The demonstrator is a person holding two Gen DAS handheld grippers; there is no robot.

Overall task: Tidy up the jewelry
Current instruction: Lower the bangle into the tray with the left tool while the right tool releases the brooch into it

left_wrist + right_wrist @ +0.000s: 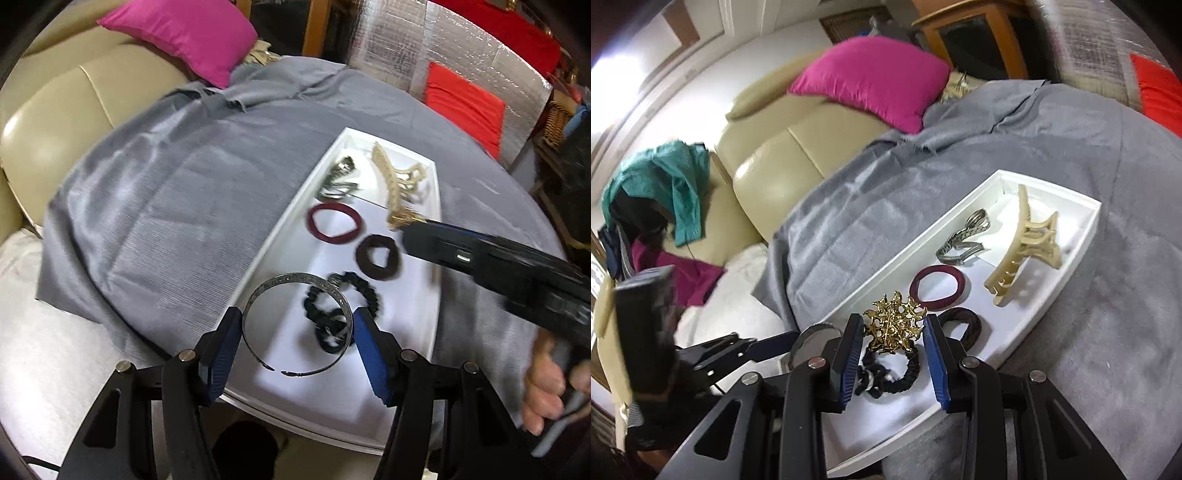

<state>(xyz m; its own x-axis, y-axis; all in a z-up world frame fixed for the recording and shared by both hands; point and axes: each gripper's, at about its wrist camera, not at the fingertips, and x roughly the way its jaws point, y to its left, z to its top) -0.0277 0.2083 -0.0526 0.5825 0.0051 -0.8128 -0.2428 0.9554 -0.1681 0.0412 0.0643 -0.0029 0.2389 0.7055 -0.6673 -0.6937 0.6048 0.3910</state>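
Observation:
A white tray (291,221) lies on a grey cloth and holds hair accessories. My left gripper (297,332) is shut on a thin metal headband (295,280), held above the tray's near end. My right gripper (894,336) is shut on a gold brooch (894,326) above the tray; it also shows in the left wrist view (402,221). In the tray lie a black scrunchie (905,373), a dark brown hair tie (967,321), a maroon hair tie (938,286), a beige claw clip (1023,243) and a silver clip (964,243).
The grey cloth (177,206) covers a round table. A beige sofa (768,162) with a magenta pillow (871,81) and teal clothes (665,177) stands behind. Red cushions (461,103) and silver foil (399,51) are at the far right.

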